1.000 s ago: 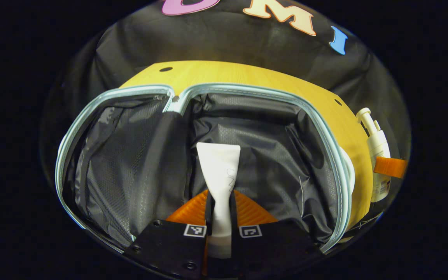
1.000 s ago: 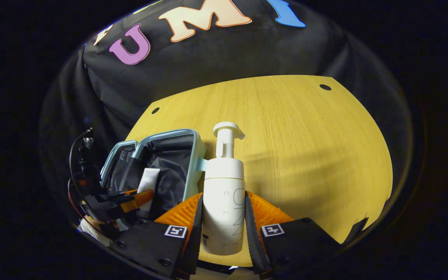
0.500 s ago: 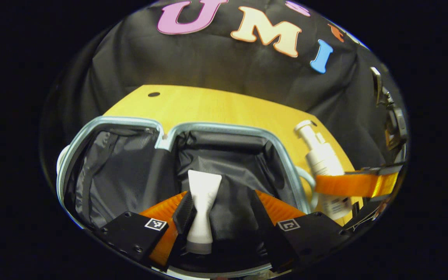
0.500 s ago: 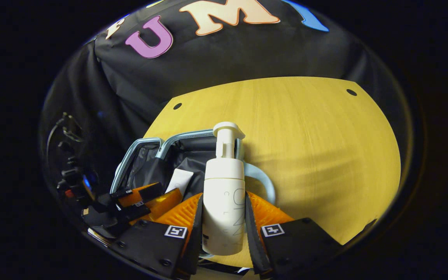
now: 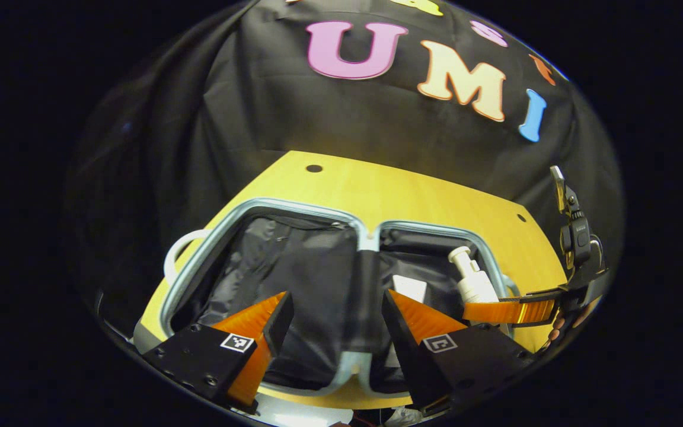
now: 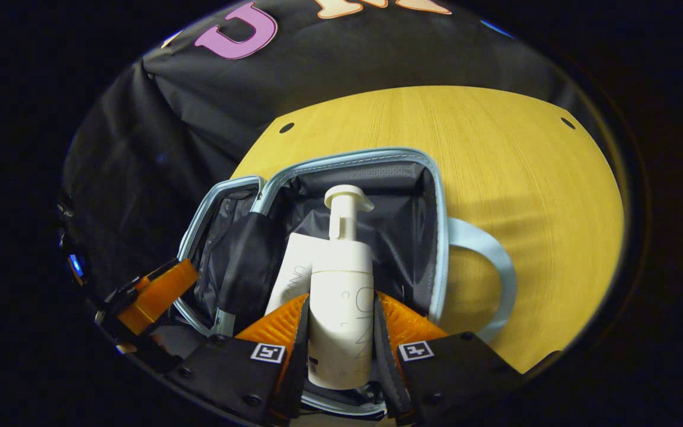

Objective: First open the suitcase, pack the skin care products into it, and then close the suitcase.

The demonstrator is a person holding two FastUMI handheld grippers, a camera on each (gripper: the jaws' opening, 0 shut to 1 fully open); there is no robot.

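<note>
My left gripper (image 5: 332,317) stood with its fingers spread apart and nothing between them, over the near edge of the open suitcase (image 5: 294,204), which lay flat on the yellow table (image 5: 412,196). Past its right finger a white tube (image 5: 409,287) showed as a small corner only; the rest was hidden behind that finger. The dark lining of the left half showed folds, and I could not make out what, if anything, lay under them.

My right gripper (image 6: 340,335) was clamped on the white pump bottle (image 6: 341,296), both fingers pressing on its sides, the pump head pointing away from me. The bottle hung over the right half of the suitcase (image 6: 436,237); I could not tell whether its base touched the lining. The tube (image 6: 295,279) lay in that same half, just to the left of the bottle and partly covered by it. A pale handle (image 6: 495,267) curved out from the case's right side onto the table (image 6: 525,178). In the left gripper view the bottle (image 5: 473,281) appeared in that half with the right gripper's fingers (image 5: 510,310) across it, its lower part cut off.
</note>
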